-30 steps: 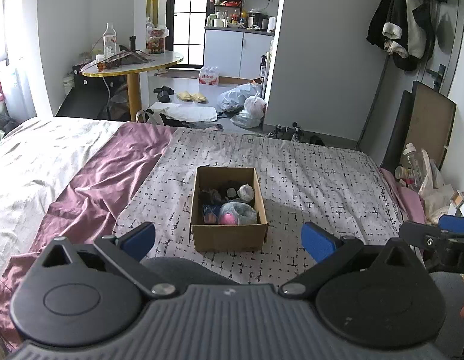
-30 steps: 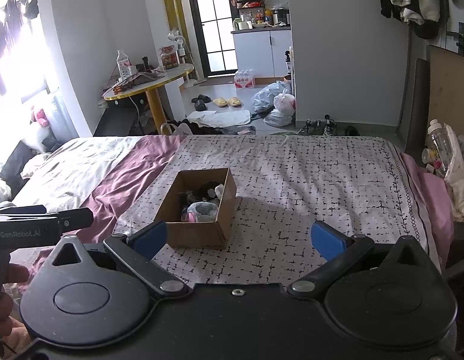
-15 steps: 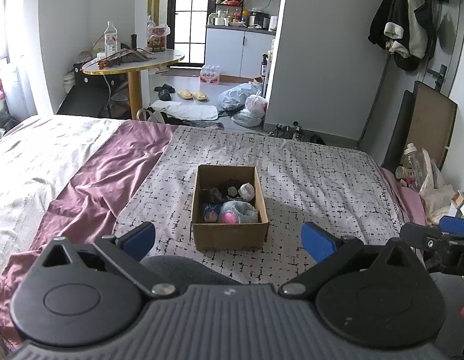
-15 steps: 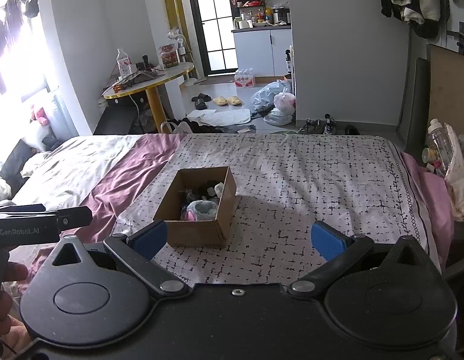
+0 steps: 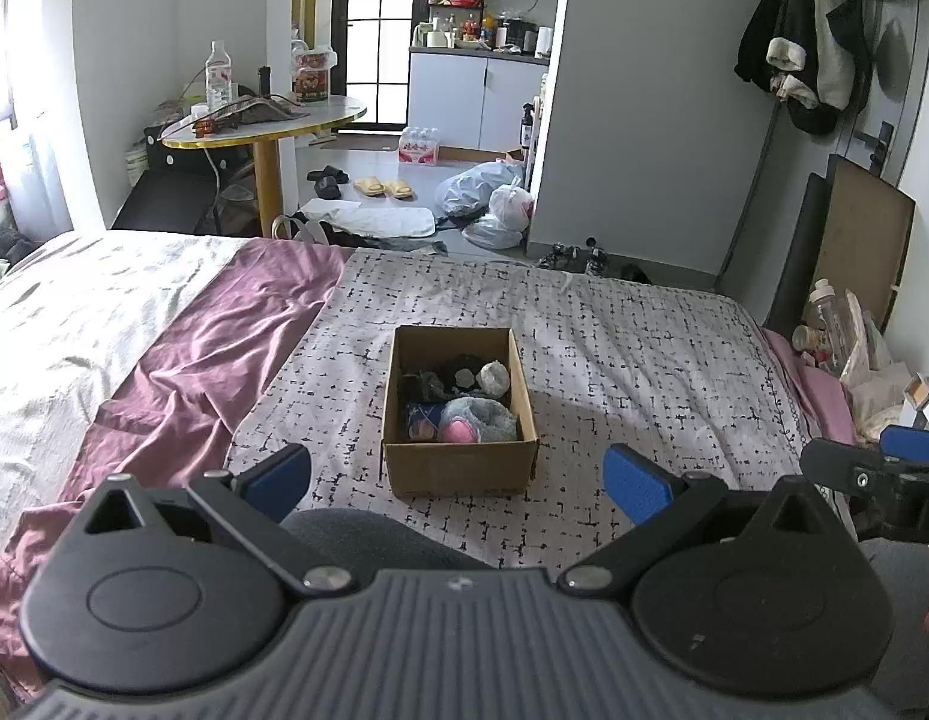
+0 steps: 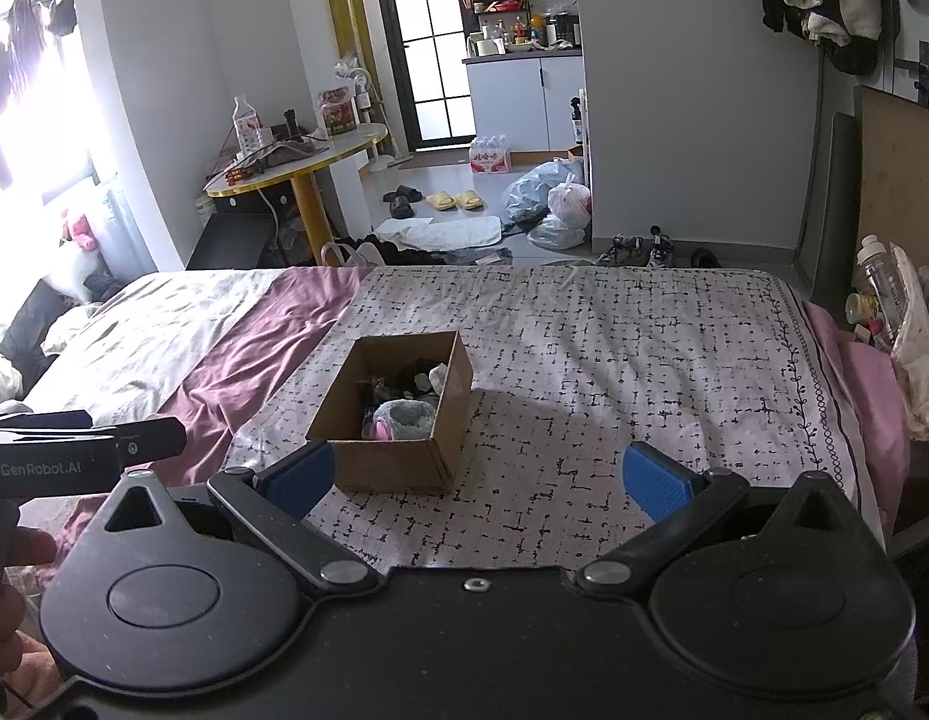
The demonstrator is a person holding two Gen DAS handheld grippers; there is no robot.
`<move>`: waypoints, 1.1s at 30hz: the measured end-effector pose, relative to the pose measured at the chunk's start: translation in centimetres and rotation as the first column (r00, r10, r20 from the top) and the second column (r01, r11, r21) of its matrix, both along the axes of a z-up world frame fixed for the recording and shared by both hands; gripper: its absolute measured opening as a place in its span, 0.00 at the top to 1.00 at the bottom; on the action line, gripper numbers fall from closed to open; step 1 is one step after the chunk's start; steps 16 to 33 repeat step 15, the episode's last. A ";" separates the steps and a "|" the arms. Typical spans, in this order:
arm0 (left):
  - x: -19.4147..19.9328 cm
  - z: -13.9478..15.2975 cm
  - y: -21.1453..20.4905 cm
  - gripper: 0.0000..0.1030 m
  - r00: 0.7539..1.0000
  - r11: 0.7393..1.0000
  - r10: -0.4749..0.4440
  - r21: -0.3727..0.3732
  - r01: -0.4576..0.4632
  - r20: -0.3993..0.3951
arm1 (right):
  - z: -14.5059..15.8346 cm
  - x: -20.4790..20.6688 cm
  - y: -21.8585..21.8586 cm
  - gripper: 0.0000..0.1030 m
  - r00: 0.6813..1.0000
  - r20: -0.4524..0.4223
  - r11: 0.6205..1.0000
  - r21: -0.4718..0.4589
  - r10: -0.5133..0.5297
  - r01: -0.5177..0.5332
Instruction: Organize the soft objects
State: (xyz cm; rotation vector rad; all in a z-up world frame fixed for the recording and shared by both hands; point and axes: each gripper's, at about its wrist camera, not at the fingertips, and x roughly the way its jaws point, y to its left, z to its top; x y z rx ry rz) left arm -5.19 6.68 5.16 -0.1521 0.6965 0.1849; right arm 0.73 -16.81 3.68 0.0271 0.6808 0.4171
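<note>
Cardboard box [image 5: 458, 468] mid-bed, patterned sheet [image 5: 644, 360] bare around; both jaws wide.

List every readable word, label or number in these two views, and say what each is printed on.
"GenRobot.AI": on the side of the left gripper, seen in the right wrist view.

Too small or blurred to read:
Red print on the pack of water bottles on the kitchen floor.
Label on the jar on the round table.
Label on the water bottle on that table.

No text shows on the cardboard box.
</note>
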 end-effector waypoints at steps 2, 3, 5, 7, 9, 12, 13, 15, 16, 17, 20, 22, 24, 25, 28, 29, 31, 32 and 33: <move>0.1 -0.1 0.0 0.00 1.000 1.000 -0.002 0.000 0.002 -0.002 | -0.1 0.0 0.0 0.00 1.000 -0.003 1.000 0.004 0.001 -0.001; 0.1 -0.1 0.0 0.00 1.000 1.000 -0.002 0.000 0.002 -0.001 | -0.2 0.1 0.0 0.00 1.000 -0.004 1.000 0.005 0.001 -0.001; 0.0 -0.1 0.0 0.00 1.000 1.000 -0.007 0.001 0.007 0.003 | -0.3 0.2 0.1 0.00 1.000 -0.007 1.000 0.002 0.001 -0.001; 0.0 -0.2 -0.2 0.00 1.000 1.000 -0.011 0.009 0.011 0.008 | -0.4 0.3 0.1 0.00 1.000 -0.011 1.000 0.002 0.001 -0.001; 0.0 -0.2 -0.2 0.00 1.000 1.000 -0.012 0.009 0.012 0.009 | -0.4 0.3 0.2 0.00 1.000 -0.013 1.000 0.001 0.000 0.000; 0.0 -0.3 -0.2 0.00 1.000 1.000 -0.014 0.007 0.014 0.007 | -0.5 0.3 0.2 0.00 1.000 -0.015 1.000 0.001 0.001 -0.001; 0.0 -0.3 -0.2 0.00 1.000 1.000 -0.014 0.008 0.014 0.006 | -0.4 0.4 0.3 0.00 1.000 -0.016 1.000 0.000 0.001 -0.001; 0.1 -0.3 -0.2 0.00 1.000 1.000 -0.014 0.006 0.014 0.003 | -0.5 0.4 0.2 0.00 1.000 -0.019 1.000 0.003 -0.001 0.001; 0.1 -0.3 -0.2 0.00 1.000 1.000 -0.014 0.006 0.014 0.003 | -0.5 0.4 0.2 0.00 1.000 -0.019 1.000 0.003 -0.001 0.001; 0.1 -0.3 -0.2 0.00 1.000 1.000 -0.014 0.006 0.014 0.003 | -0.5 0.4 0.2 0.00 1.000 -0.019 1.000 0.003 -0.001 0.001; 0.1 -0.3 -0.2 0.00 1.000 1.000 -0.014 0.006 0.014 0.003 | -0.5 0.4 0.2 0.00 1.000 -0.019 1.000 0.003 -0.001 0.001; 0.1 -0.3 -0.2 0.00 1.000 1.000 -0.014 0.006 0.014 0.003 | -0.5 0.4 0.2 0.00 1.000 -0.019 1.000 0.003 -0.001 0.001; 0.1 -0.3 -0.2 0.00 1.000 1.000 -0.014 0.006 0.014 0.003 | -0.5 0.4 0.2 0.00 1.000 -0.019 1.000 0.003 -0.001 0.001; 0.1 -0.3 -0.2 0.00 1.000 1.000 -0.014 0.006 0.014 0.003 | -0.5 0.4 0.2 0.00 1.000 -0.019 1.000 0.003 -0.001 0.001; 0.1 -0.3 -0.2 0.00 1.000 1.000 -0.014 0.006 0.014 0.003 | -0.5 0.4 0.2 0.00 1.000 -0.019 1.000 0.003 -0.001 0.001; 0.1 -0.3 -0.2 0.00 1.000 1.000 -0.014 0.006 0.014 0.003 | -0.5 0.4 0.2 0.00 1.000 -0.019 1.000 0.003 -0.001 0.001; 0.1 -0.3 -0.2 0.00 1.000 1.000 -0.014 0.006 0.014 0.003 | -0.5 0.4 0.2 0.00 1.000 -0.019 1.000 0.003 -0.001 0.001; 0.1 -0.3 -0.2 0.00 1.000 1.000 -0.014 0.006 0.014 0.003 | -0.5 0.4 0.2 0.00 1.000 -0.019 1.000 0.003 -0.001 0.001; 0.1 -0.3 -0.2 0.00 1.000 1.000 -0.014 0.006 0.014 0.003 | -0.5 0.4 0.2 0.00 1.000 -0.019 1.000 0.003 -0.001 0.001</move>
